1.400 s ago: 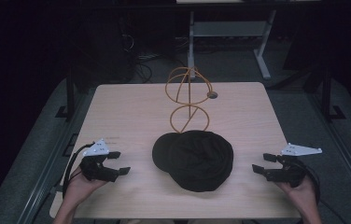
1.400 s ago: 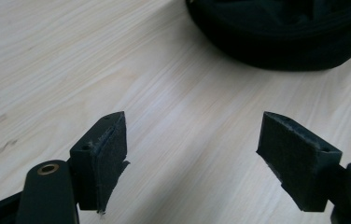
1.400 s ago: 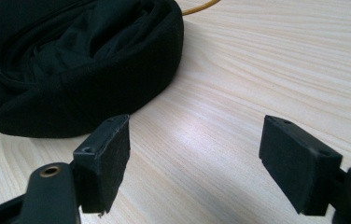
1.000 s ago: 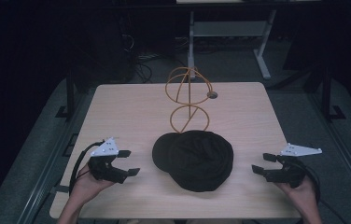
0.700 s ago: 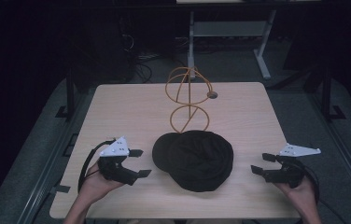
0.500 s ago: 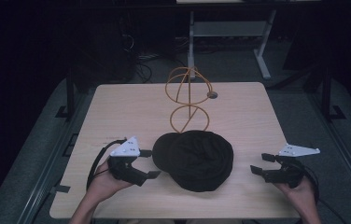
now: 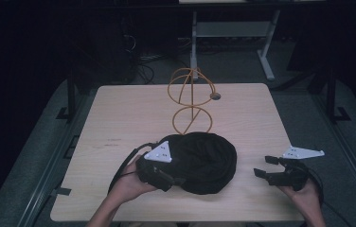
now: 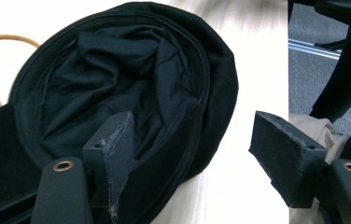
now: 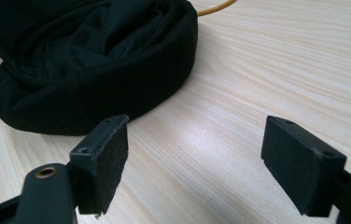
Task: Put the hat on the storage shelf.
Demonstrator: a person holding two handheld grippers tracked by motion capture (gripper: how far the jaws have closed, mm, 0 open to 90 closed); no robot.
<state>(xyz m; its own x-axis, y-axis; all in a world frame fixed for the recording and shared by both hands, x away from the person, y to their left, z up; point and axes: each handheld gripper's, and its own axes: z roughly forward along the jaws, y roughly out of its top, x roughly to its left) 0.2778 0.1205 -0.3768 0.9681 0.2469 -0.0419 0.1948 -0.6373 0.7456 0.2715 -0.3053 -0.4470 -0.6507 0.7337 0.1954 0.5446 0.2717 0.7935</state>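
Observation:
A black fabric cap (image 7: 207,161) lies opening-up on the front middle of the table; its crumpled lining (image 8: 117,70) shows in the left gripper view. My left gripper (image 7: 175,177) is at the cap's left edge. It is open (image 8: 192,135), one jaw inside the opening and the other over bare wood, with the rim (image 8: 197,116) between them. My right gripper (image 7: 262,166) rests open near the front right, apart from the cap (image 9: 94,56), with only table between its jaws (image 9: 197,140).
An orange wire stand (image 7: 190,101) with two loops rises just behind the cap; a bit of its wire (image 9: 215,7) is in the right gripper view. The wooden table (image 7: 119,118) has bare room left and right. A desk frame (image 7: 266,47) stands beyond.
My left gripper has travelled right along the table's front, from the left edge to the cap, and now straddles its rim. The right gripper has barely moved.

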